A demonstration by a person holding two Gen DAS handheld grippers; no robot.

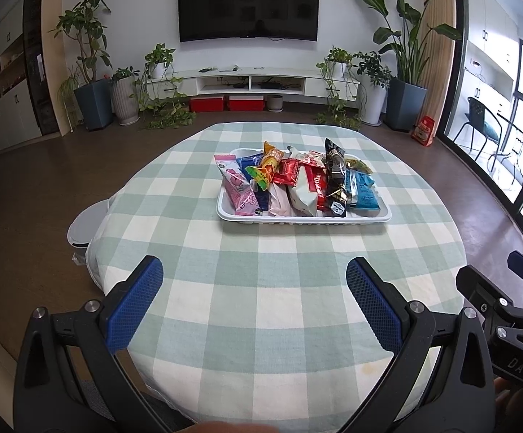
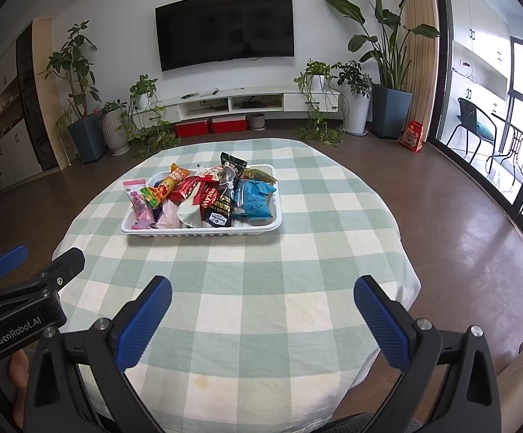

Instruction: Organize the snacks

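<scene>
Snack packets piled loose and overlapping in a white tray (image 1: 304, 219) at mid-tabletop (image 1: 261, 324), on a green check cloth. Risks, as judged: the pink packet (image 1: 238, 189) hangs over the tray's left rim and could slide out if a neighbour is pulled; the tall black packet (image 1: 335, 176) stands propped on others and may topple; the light tray could skid on the cloth if a claw nudges its near wall. Slick wrappers may slip from the pads.

Left claw (image 1: 254, 301): jaws spread wide, nothing held, over the near tabletop. Tray lies well ahead of it, slightly right of centre.

Right claw (image 2: 263, 319): also wide open and empty. Tray (image 2: 203, 231) sits far and to its left, blue packet (image 2: 256, 198) nearest its side.
</scene>
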